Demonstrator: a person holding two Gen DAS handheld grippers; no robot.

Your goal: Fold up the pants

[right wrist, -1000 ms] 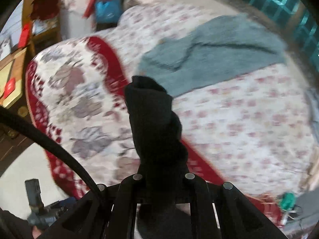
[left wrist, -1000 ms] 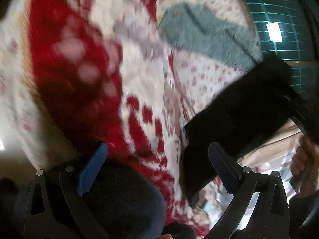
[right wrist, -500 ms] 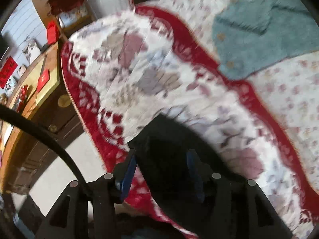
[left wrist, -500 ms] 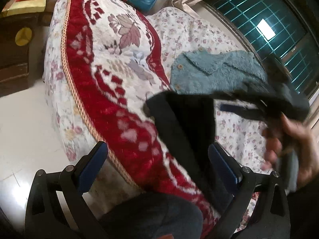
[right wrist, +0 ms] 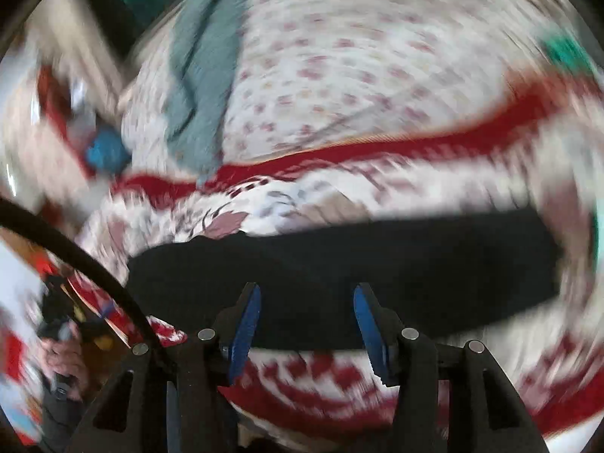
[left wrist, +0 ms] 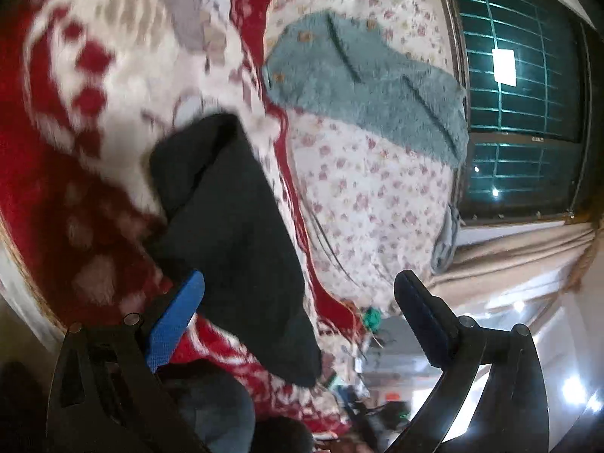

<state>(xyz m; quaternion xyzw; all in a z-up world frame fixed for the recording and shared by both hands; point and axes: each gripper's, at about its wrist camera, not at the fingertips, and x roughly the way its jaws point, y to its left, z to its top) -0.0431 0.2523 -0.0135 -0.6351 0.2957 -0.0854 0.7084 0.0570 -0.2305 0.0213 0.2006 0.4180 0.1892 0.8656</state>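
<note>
On the bed, near its front edge, the black pants (left wrist: 230,222) are lying as a long dark bundle across the red-and-white patterned blanket (left wrist: 64,173); in the right wrist view they're running crosswise as a band just ahead of the fingertips. Both views are blurring, esp. the right one, so details of creases aren't readable. The right gripper (right wrist: 305,321) is sitting spread approx. halfway, blue pads apart w/ nothing pressing between them; its jaws have just been opening and the fabric is lying beyond the tips, not in them, so the pants are looking released onto the blanket. The left gripper (left wrist: 298,313) is standing wide apart too, one pad to the left of the bundle's near end and the other well off to the right over the floral sheet (left wrist: 377,196), gripping nothing. A teal fleece garment (left wrist: 362,90) is resting farther back twd. the window (left wrist: 528,87), apart from the pants. Judging by this, the step in hand is the lay-down, w/ the fold proper not yet begun, or only a rough first one. Next move is probably calling for both grippers to come down on one end of the bundle, pinching edges cleanly, then flattening or doubling it over w/o dragging the blanket along.
</note>
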